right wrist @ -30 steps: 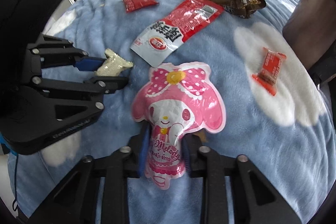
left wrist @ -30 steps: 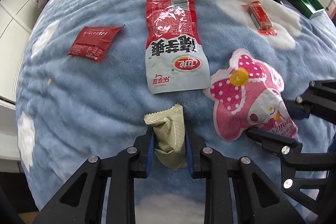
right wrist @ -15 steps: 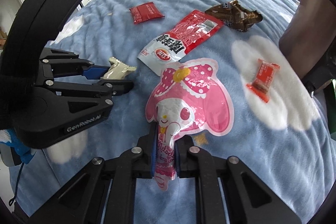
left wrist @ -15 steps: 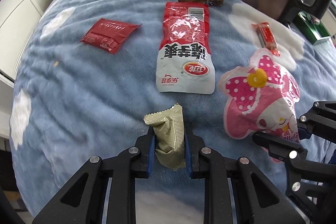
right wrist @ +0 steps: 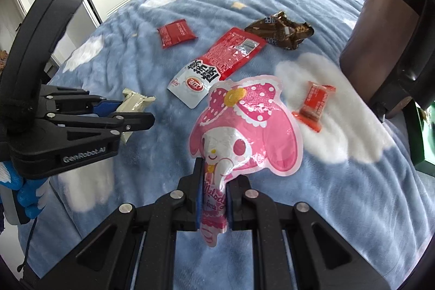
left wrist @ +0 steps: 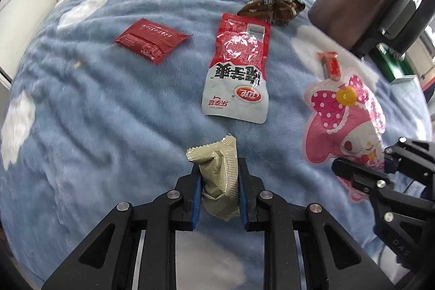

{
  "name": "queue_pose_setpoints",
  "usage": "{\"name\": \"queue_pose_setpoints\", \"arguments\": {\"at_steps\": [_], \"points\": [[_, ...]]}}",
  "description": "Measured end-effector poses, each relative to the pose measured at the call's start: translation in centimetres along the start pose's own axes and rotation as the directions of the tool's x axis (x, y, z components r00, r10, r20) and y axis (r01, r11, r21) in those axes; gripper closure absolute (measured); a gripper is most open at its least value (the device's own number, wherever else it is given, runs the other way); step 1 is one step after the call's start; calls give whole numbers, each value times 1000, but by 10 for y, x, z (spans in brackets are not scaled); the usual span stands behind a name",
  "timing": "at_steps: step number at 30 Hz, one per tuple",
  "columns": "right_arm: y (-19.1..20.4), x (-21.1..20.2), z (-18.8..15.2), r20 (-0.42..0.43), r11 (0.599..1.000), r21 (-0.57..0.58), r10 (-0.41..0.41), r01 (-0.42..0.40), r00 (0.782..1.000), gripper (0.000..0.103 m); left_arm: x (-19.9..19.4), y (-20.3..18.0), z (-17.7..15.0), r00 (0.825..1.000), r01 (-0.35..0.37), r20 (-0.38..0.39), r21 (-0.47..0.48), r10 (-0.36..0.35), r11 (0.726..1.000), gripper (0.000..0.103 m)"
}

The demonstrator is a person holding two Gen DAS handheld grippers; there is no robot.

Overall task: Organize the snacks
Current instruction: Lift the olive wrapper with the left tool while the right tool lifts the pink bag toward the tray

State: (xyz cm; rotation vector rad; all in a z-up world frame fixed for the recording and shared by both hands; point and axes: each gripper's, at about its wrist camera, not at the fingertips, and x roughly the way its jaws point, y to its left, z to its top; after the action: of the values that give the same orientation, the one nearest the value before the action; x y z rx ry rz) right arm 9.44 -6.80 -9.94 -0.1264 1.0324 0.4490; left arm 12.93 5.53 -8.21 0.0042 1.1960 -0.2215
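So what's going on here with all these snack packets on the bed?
A person is sorting snacks with a handheld gripper in each hand. The left gripper is shut on a beige packet, and the right gripper is shut on the bottom of a pink cartoon pouch. On the blue cloud blanket lie a red and white pouch, a small red sachet, a crumpled brown wrapper and an orange candy.
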Motion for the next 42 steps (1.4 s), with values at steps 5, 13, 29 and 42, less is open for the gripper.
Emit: {"name": "queue_pose_setpoints", "arguments": {"at_steps": [5, 13, 29, 42], "points": [[3, -12, -2, 17, 1000, -1, -11, 11, 1000, 103, -17, 2, -4, 999, 27, 28, -17, -26, 999, 84], [4, -30, -4, 41, 1000, 1, -26, 26, 999, 103, -41, 3, -12, 998, -5, 67, -24, 7, 1000, 84], [7, -79, -18, 92, 997, 20, -78, 77, 993, 103, -87, -6, -28, 987, 13, 160, -28, -9, 1000, 84], [-14, -118, -43, 145, 993, 65, -110, 102, 983, 103, -112, -46, -32, 981, 23, 194, 17, -26, 1000, 84]]}}
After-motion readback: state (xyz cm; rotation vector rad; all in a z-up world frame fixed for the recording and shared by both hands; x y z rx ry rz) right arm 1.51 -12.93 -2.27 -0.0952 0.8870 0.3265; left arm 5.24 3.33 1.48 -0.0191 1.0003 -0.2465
